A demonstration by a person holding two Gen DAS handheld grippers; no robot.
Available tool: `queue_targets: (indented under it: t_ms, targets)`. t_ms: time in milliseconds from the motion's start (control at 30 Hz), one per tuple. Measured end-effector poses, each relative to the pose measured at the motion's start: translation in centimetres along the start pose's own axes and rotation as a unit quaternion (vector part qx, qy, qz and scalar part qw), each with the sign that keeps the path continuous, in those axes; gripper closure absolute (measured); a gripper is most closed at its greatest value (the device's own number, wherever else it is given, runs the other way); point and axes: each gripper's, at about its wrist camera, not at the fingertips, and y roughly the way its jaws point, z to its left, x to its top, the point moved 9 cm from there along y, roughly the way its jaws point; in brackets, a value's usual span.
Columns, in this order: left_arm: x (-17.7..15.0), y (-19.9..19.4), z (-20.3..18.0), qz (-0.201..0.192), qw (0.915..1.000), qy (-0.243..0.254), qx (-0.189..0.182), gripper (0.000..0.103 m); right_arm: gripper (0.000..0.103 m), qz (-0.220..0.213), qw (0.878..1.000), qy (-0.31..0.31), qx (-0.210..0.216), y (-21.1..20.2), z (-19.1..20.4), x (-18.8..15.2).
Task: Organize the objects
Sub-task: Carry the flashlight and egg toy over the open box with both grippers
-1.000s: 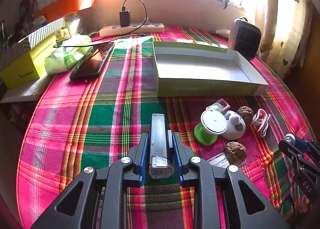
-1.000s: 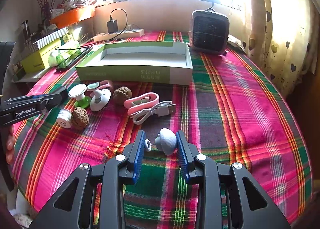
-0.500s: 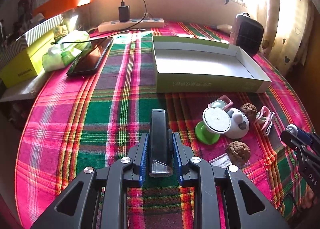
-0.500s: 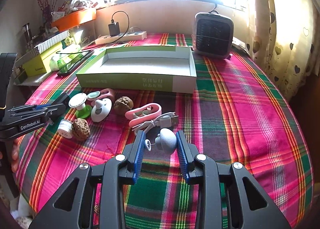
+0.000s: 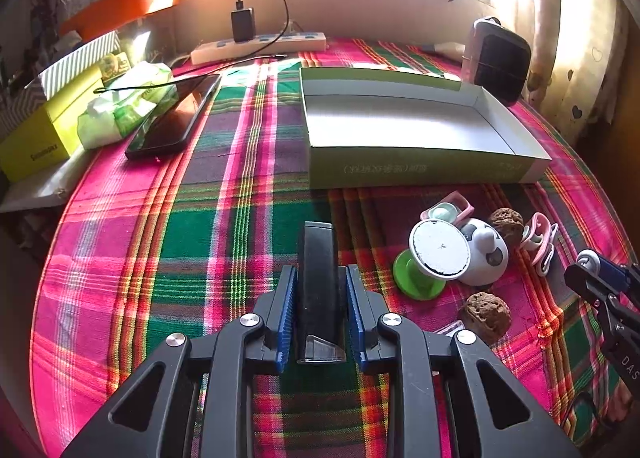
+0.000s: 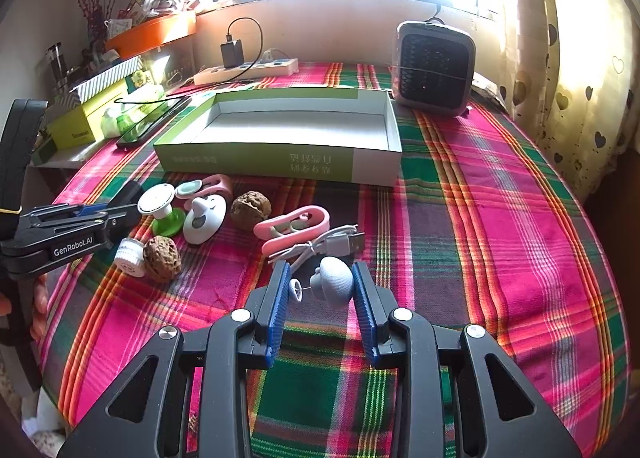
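My left gripper (image 5: 320, 272) is shut on a black oblong bar (image 5: 318, 258) with a clear end, held lengthwise above the plaid cloth. My right gripper (image 6: 320, 266) is shut on a small grey mushroom-shaped piece (image 6: 334, 284) with a white wheel on a pin. An open green-sided box (image 5: 420, 171) (image 6: 260, 161) lies empty beyond both. In front of it sit two walnuts (image 6: 250, 209) (image 6: 162, 254), a white disc on a green base (image 6: 160, 213), a white rounded toy (image 6: 202, 217), pink clips (image 6: 294, 223) and a USB cable (image 6: 332, 244).
A black phone (image 5: 172, 117), tissue pack (image 5: 120, 105) and yellow box (image 5: 44, 137) line the left side. A power strip (image 5: 260, 45) lies at the back, a small fan heater (image 6: 434, 69) at the back right. A curtain (image 6: 580, 57) hangs at right.
Both grips are unchanged. The scene has slid slightly down in the right wrist view. The shine on the black bar in the left gripper has gone.
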Motion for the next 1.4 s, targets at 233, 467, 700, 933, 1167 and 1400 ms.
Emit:
queue_targets:
  t_ms: [233, 467, 700, 933, 1167, 1400]
  targets:
    - [0.3, 0.0, 0.1, 0.0, 1.0, -0.002, 0.003, 0.082, 0.07, -0.002, 1.0, -0.004, 0.002, 0.1, 0.1, 0.5]
    - [1.5, -1.2, -0.3, -0.01, 0.9999, 0.0, -0.009, 0.082, 0.07, -0.008, 1.0, -0.001, 0.007, 0.1, 0.0, 1.5]
    - [3.7, -2.2, -0.8, -0.027, 0.9993, -0.001, -0.025, 0.082, 0.07, -0.019, 1.0, -0.012, 0.014, -0.1, 0.2, 3.7]
    - [6.5, -1.9, -1.8, -0.037, 0.9986, 0.007, -0.038, 0.082, 0.07, -0.026, 0.999, -0.025, 0.027, 0.9, 0.5, 7.2]
    - [8.9, -0.1, -2.4, -0.028, 0.9983, 0.009, -0.05, 0.082, 0.07, -0.018, 0.999, -0.034, 0.037, 3.0, 0.8, 10.1]
    - [11.1, 2.1, -2.8, -0.021, 0.9987, 0.016, -0.044, 0.082, 0.07, 0.003, 0.999, -0.04, 0.031, 6.5, 0.6, 12.2]
